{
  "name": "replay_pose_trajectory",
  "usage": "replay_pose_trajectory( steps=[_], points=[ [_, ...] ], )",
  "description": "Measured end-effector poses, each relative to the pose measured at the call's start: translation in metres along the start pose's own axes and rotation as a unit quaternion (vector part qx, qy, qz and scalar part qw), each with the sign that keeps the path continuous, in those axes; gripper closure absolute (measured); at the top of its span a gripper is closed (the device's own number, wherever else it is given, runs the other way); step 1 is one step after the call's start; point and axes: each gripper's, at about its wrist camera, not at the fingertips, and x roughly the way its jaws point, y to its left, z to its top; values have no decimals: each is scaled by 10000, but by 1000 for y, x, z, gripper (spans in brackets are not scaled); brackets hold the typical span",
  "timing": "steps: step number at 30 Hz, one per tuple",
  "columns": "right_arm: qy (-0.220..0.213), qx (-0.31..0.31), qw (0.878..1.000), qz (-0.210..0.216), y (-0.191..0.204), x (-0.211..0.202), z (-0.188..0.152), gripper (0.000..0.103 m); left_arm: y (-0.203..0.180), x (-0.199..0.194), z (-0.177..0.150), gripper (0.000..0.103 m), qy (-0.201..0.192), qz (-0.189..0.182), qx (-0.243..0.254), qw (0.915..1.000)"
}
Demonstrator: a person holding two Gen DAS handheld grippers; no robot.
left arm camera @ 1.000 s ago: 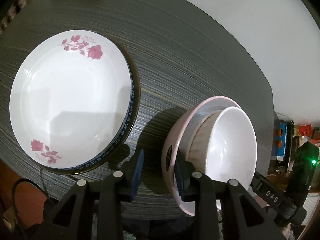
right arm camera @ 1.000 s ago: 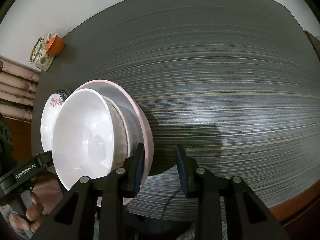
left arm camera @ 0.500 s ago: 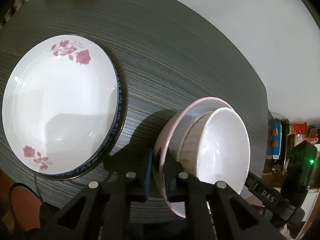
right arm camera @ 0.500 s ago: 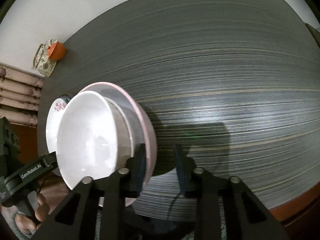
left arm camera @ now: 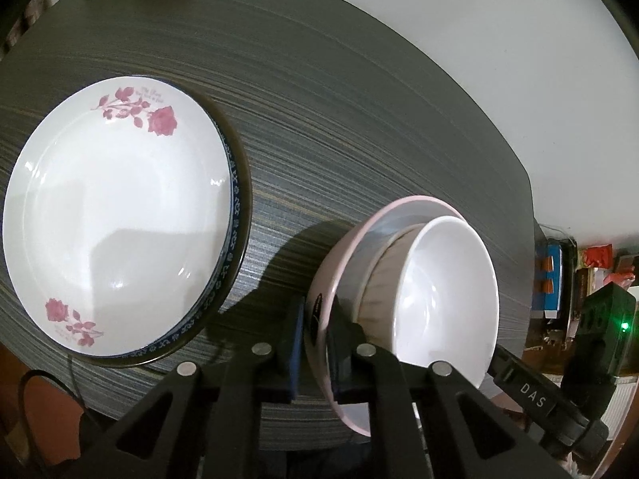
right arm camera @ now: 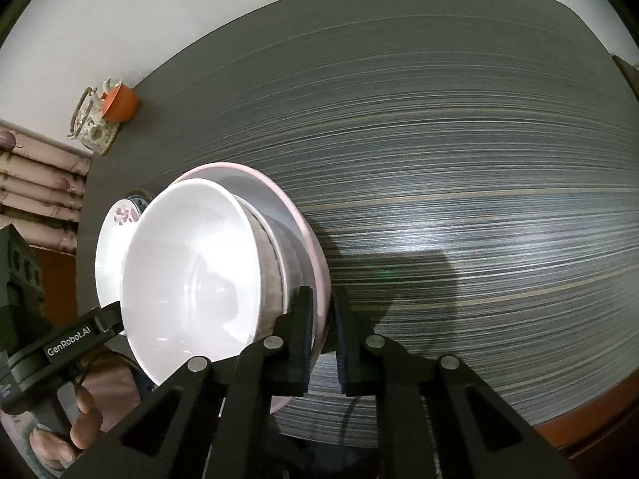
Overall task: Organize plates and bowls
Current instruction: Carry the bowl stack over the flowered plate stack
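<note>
A pink bowl (left arm camera: 325, 279) holds a grey bowl (left arm camera: 379, 279) and a white bowl (left arm camera: 447, 291) nested inside it. My left gripper (left arm camera: 317, 333) is shut on the pink bowl's near rim. My right gripper (right arm camera: 321, 321) is shut on the opposite side of the pink bowl's rim (right arm camera: 315, 247), with the white bowl (right arm camera: 191, 279) to its left. The stack looks tilted and lifted off the dark table. A white rose-patterned plate (left arm camera: 116, 215) sits on a blue-rimmed plate (left arm camera: 235, 207) to the left.
The dark striped table (right arm camera: 459, 159) stretches wide to the right. A small floral basket with an orange (right arm camera: 106, 115) stands at the far left corner. The table's near edge (right arm camera: 579, 411) runs along the bottom right. Shelving clutter (left arm camera: 559, 275) lies beyond the table.
Both grippers have closed on the pink bowl's rim, the left first and then the right. The bowl stack has moved slightly with them.
</note>
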Motion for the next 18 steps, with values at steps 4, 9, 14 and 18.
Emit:
replay_pose_trajectory(
  steps=[4,9,14,18],
  points=[
    [-34,-6,10000,-7,2,1,-1,91,-1,0,-1,95,-16,3,27,10000],
    [-112,-76,9999,-83,5,0,-4,91,-3,-1,-1,95,-35,19,78,10000],
    [-140,-66,9998,-123,6,0,-5,91,-4,-1,-1,95,-45,19,104,9999],
    [-137,-84,9998,-154,8,2,-5,91,-4,-1,-1,95,-42,27,121,9999]
  ],
)
